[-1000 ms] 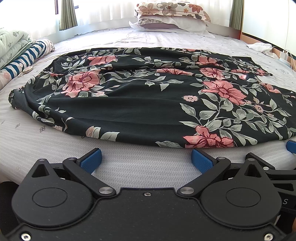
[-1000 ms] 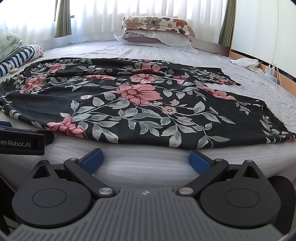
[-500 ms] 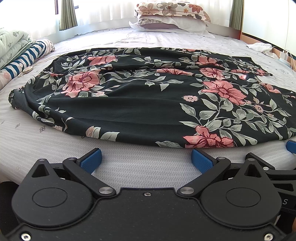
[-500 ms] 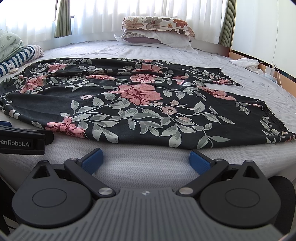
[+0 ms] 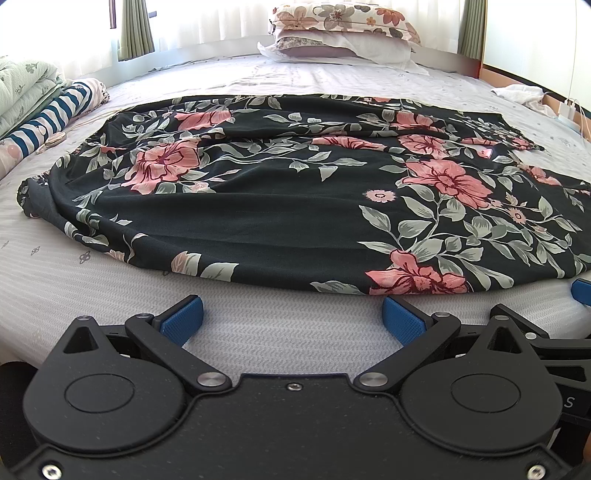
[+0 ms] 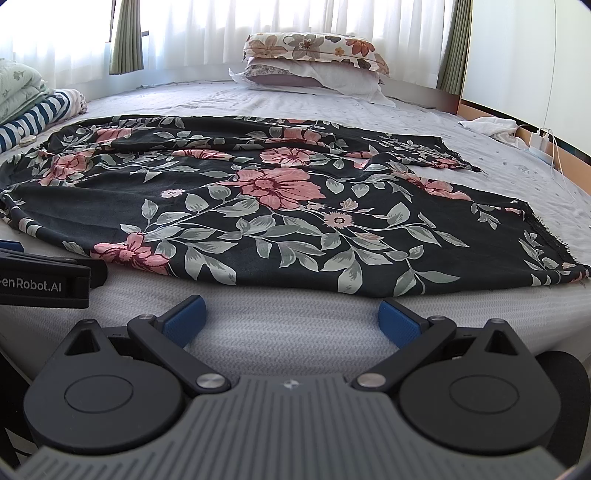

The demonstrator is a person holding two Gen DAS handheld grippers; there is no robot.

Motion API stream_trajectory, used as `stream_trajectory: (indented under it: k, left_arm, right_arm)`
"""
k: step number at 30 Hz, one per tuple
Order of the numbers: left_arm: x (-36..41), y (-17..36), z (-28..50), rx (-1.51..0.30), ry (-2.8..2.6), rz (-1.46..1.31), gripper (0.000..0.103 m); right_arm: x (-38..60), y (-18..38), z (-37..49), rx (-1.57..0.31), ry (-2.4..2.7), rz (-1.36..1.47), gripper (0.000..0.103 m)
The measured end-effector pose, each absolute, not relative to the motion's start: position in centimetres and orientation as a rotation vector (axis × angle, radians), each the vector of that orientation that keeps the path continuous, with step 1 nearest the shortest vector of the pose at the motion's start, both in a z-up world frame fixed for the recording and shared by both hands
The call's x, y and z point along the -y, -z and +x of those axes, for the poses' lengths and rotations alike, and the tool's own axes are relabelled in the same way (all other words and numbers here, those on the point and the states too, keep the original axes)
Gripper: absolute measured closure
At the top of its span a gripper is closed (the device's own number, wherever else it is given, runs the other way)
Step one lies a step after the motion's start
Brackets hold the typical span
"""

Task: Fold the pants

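Pants spread flat on bed. Left hand-held gripper and right hand-held gripper both wide, empty, just short of near hem.

Spread flat across the middle of the bed: pants, lengthwise from left to right. Behind them, at the far end by the curtains: stacked pillows. Along the bed's left edge: folded bedding. At the far right edge: a crumpled cloth, with a charger just beside it. Before the near hem, side by side and apart from the fabric: left gripper and right gripper
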State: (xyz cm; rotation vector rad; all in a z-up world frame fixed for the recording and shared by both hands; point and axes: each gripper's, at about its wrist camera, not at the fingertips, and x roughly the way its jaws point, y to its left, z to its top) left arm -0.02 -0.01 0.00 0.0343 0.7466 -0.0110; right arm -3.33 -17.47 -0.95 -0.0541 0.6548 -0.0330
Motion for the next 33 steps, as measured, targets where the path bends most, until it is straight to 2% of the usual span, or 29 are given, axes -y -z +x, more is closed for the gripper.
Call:
stream_trajectory:
  k: [33]
  left_arm:
    - [0.12, 0.06, -0.16, -0.704, 0.013, 0.035, 0.0]
  right_arm:
    - [17.53, 0.92, -3.41, -0.649, 0.019, -0.066, 0.0]
